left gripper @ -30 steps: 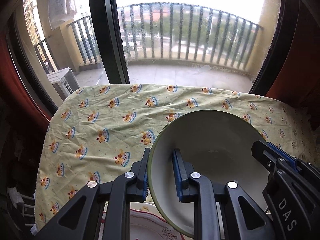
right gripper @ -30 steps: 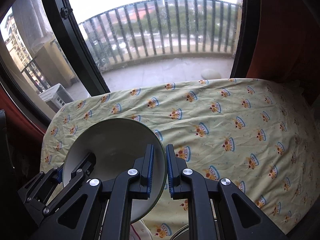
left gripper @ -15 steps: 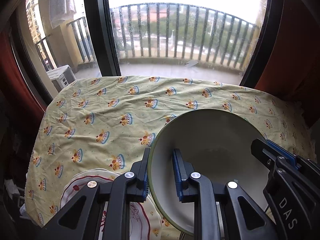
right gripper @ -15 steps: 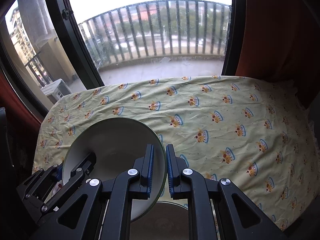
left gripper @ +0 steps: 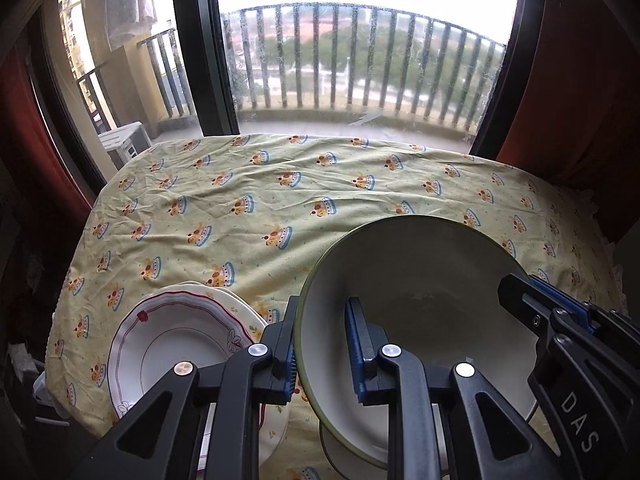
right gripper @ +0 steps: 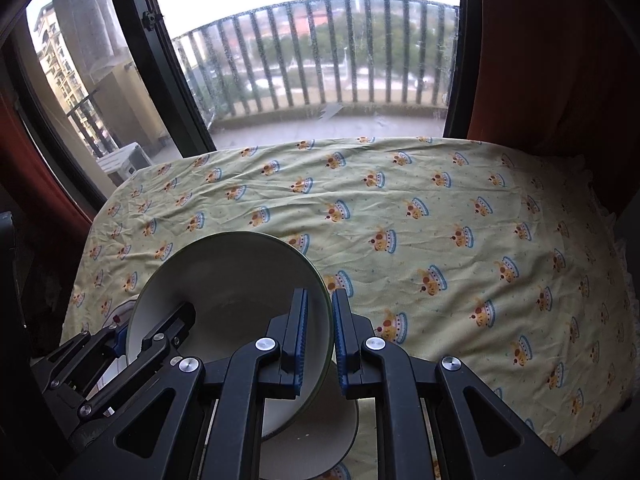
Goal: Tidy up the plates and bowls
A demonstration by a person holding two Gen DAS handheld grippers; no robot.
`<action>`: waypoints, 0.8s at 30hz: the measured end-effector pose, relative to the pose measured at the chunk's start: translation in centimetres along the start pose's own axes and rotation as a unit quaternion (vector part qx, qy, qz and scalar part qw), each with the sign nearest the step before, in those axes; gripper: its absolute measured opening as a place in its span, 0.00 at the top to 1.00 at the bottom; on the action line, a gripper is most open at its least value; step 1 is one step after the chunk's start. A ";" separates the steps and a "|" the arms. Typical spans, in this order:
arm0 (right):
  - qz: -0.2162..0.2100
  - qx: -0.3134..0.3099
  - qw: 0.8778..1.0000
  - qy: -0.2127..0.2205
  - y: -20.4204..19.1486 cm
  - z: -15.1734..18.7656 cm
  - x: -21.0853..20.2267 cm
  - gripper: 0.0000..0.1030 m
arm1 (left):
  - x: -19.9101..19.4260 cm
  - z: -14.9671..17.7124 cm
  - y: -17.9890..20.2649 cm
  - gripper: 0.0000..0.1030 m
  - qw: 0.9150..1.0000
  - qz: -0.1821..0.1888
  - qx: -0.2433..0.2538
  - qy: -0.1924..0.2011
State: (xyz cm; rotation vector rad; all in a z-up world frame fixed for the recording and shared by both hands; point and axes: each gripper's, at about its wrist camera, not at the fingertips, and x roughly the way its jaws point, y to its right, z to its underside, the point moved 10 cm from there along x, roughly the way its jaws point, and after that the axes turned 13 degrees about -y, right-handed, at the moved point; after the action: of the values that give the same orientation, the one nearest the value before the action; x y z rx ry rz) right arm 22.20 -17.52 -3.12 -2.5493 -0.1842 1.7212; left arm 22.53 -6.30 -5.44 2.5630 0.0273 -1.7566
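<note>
Bowl [left gripper: 420, 300] pinched at opposite rims by my left fingers [left gripper: 320, 344] and right fingers [right gripper: 318, 336]; I lower it level into the bowl beneath [right gripper: 320, 432], centred, before letting go.

L tool [left gripper: 320, 344] clamps green-rim bowl [left gripper: 420, 280], R tool [left gripper: 560, 320] opposite; red-trim plate [left gripper: 176, 340] beside.

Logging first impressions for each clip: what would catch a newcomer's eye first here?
The big green-rimmed bowl, pinched at opposite rims by the left tongs and the right tongs, dominates the foreground, held above a second bowl. Left of it, a stack of red-trimmed plates sits at the near edge of the yellow crown-print tablecloth. Behind the table, a bright balcony railing fills the window.
</note>
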 end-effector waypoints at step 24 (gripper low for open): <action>-0.010 0.005 0.998 -0.067 1.9 6.0 3.6 0.85 | 3.6 5.9 1.0 0.82 0.998 -0.015 0.001 -0.067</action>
State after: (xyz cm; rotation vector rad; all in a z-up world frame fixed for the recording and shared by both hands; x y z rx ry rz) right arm 18.13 -18.99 -8.88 -2.4185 -0.2065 1.8808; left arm 18.39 -7.50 -10.88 2.4537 0.0607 -1.9355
